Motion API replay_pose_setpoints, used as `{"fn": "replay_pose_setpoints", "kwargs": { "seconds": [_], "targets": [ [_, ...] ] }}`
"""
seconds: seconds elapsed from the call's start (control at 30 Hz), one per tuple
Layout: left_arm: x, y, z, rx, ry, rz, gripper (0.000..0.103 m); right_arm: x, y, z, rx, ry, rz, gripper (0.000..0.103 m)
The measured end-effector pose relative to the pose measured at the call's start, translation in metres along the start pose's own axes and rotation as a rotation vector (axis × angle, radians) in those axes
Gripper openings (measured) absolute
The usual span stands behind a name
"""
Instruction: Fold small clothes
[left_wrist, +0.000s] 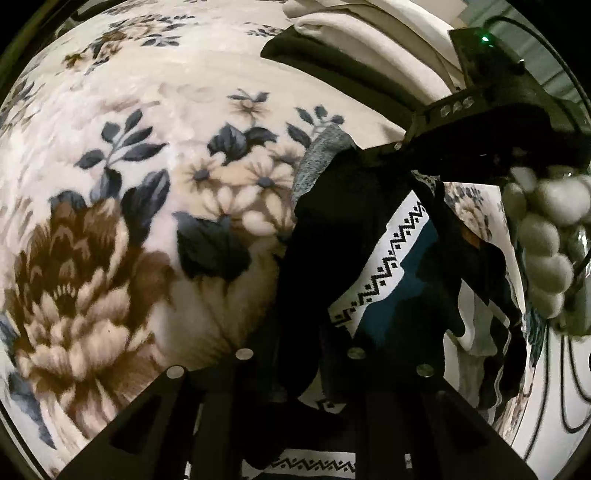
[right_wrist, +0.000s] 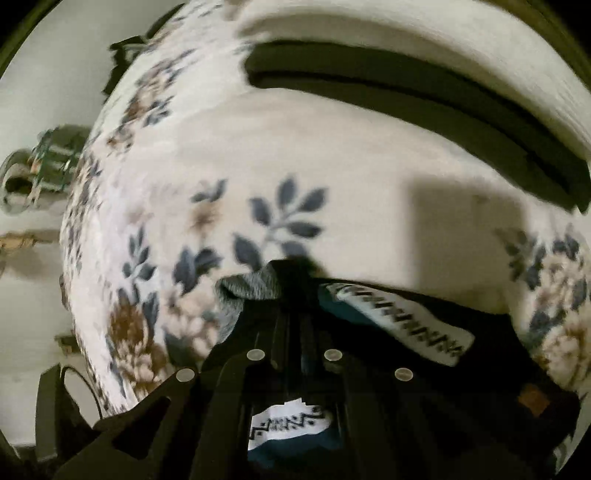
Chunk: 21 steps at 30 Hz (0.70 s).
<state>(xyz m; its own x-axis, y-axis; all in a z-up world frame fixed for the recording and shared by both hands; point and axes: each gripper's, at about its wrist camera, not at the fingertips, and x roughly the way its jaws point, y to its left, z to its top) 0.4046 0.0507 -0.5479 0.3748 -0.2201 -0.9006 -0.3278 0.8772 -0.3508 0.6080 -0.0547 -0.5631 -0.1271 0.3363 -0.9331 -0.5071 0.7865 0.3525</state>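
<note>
Fingers of both grippers, left gripper (left_wrist: 299, 354) and right gripper (right_wrist: 295, 356), pinch the dark patterned garment (left_wrist: 384, 258), apparently lifted off the floral blanket (left_wrist: 147, 184) to spread before folding.

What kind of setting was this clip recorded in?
Probably a bedroom, on a bed: a plush floral blanket covers the surface, folded cream bedding is stacked at the far edge, and a dark patterned garment lies on it.

Black-and-teal garment (left_wrist: 391, 295) with white zigzag band, cream blanket (left_wrist: 147, 166) with blue-brown flowers
</note>
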Motion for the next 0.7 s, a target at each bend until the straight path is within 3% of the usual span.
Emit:
{"fn": "replay_pose_setpoints", "kwargs": {
  "seconds": [0.07,0.13,0.17,0.2,0.37,0.43,0.47,0.5,0.6,0.7],
  "targets": [
    [-0.004,-0.001,0.002,0.003,0.0,-0.002,0.014,-0.007,-0.009,0.001,0.063,0.001,0.086,0.007],
    [-0.008,-0.001,0.002,0.007,-0.006,-0.004,0.014,-0.026,-0.021,-0.006,0.093,-0.018,0.117,0.029],
    [-0.009,0.0,0.002,0.008,-0.006,-0.004,0.013,-0.036,-0.027,-0.011,0.085,-0.029,0.115,0.052],
    [-0.009,0.001,0.002,0.006,-0.005,-0.006,0.013,-0.045,-0.035,-0.019,0.063,-0.028,0.132,0.06],
    [-0.01,0.001,0.003,0.002,-0.001,0.001,0.013,-0.038,-0.059,-0.06,-0.021,0.121,0.065,0.06],
    [-0.008,-0.001,0.003,0.009,0.004,0.01,0.013,-0.026,-0.062,-0.074,-0.047,0.163,0.044,0.052],
    [-0.006,-0.001,0.003,0.011,0.008,0.015,0.013,-0.022,-0.062,-0.08,-0.067,0.153,0.029,0.017],
    [-0.003,-0.004,0.003,0.012,0.011,0.02,0.013,-0.019,-0.063,-0.082,-0.068,0.142,0.012,0.004],
    [-0.001,-0.008,0.002,0.031,0.012,0.033,0.013,-0.03,-0.075,-0.08,-0.006,0.021,0.009,0.003],
    [-0.005,-0.008,0.005,0.031,0.02,0.031,0.013,-0.04,-0.085,-0.076,0.045,-0.033,0.034,0.003]
  ]
}}
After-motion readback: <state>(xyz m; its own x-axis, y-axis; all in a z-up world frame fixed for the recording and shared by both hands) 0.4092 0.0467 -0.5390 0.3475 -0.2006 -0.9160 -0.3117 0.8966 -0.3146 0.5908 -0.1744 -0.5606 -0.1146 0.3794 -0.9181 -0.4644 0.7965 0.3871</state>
